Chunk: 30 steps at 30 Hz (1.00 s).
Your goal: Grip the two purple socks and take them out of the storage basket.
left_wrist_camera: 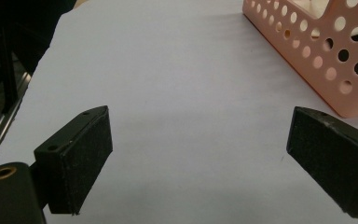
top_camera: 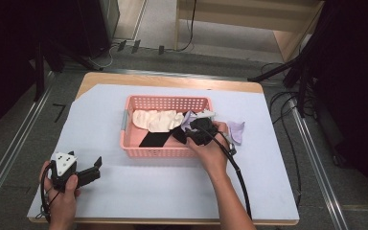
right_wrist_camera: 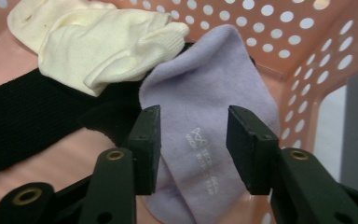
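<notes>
Taking the basket (top_camera: 165,152) as our landmark and going left to right: our left gripper (top_camera: 95,165) sits well to the basket's left, near the table's front edge, aimed toward the basket's near-left corner. In the left gripper view its jaws stand wide apart with bare sheet (left_wrist_camera: 177,93) between them and the basket wall (left_wrist_camera: 335,70) off to the right.

Inside the basket lie cream socks (right_wrist_camera: 98,46) at the left, a black sock (right_wrist_camera: 32,116) under them, and a purple sock (right_wrist_camera: 214,102) at the right end. Our right gripper (right_wrist_camera: 193,140) hangs over that right end, far nearer than the left. Its jaws are partly apart, one on each side of the purple sock; the pads do not appear to press it, so we judge it lies loose in the basket.

The sock's long axis runs from our jaws away toward the far wall, straight along the gripper's line. A second purple sock (top_camera: 236,130) lies on the sheet just right of the basket, near the right hand (top_camera: 213,153). We judge that the next move belongs to that hand.
</notes>
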### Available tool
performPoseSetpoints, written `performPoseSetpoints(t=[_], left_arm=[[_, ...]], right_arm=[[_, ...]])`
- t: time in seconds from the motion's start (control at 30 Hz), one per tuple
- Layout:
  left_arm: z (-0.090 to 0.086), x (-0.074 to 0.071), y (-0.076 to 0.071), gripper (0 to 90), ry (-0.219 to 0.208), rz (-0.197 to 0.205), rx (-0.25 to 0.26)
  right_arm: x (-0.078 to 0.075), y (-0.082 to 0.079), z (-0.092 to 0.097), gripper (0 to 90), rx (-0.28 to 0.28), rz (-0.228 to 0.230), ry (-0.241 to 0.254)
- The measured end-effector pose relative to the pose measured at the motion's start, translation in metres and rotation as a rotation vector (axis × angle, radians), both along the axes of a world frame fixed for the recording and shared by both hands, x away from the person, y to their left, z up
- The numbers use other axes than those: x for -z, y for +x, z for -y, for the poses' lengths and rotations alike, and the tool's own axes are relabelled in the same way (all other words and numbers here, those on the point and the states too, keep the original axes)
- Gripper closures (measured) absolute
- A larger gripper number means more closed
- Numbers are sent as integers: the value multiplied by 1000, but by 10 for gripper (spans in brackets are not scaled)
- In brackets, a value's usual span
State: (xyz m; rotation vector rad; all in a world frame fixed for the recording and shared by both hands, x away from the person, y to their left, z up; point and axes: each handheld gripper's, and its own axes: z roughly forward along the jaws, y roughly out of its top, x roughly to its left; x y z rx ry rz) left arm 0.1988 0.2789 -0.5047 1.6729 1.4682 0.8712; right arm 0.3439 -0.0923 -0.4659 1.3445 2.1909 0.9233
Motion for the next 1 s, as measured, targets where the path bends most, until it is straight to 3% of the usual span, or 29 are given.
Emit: performPoseSetpoints(t=[0.07, 0.23, 0.27, 0.3, 0.4, 0.43, 0.47, 0.53, 0.63, 0.73, 0.8, 0.83, 1.0], left_arm=[[0, 0, 0, 76, -1, 2, 1], [0, 0, 0, 76, -1, 0, 2], [0, 0, 0, 77, -1, -1, 2], [0, 0, 0, 77, -2, -1, 3], [0, 0, 0, 77, -4, -1, 4], [0, 0, 0, 77, -4, -2, 4], [0, 0, 0, 77, -5, -1, 4], [0, 0, 0, 76, -5, -1, 5], [0, 0, 0, 77, -5, -2, 5], [0, 0, 0, 77, -4, -2, 4], [0, 0, 0, 77, -2, -2, 5], [0, 0, 0, 77, -1, -2, 5], [0, 0, 0, 76, 4, -6, 6]], right_arm=[[1, 3, -5, 507, 5, -39, 42], [7, 8, -14, 495, 8, -63, 5], [8, 9, -16, 578, 19, -82, -20], [8, 9, -16, 578, 19, -82, -20], [5, 8, -13, 783, 36, -61, -2], [3, 7, -9, 885, 44, -39, 15], [1, 6, -6, 899, 56, -25, 23], [-1, 5, -5, 900, 66, -11, 22], [-9, 1, 4, 900, 96, 45, 55], [-24, -4, 15, 900, 120, 126, 90], [-31, -7, 19, 900, 116, 171, 116], [-38, -11, 24, 900, 112, 224, 134], [-46, -17, 29, 900, 90, 288, 176]])
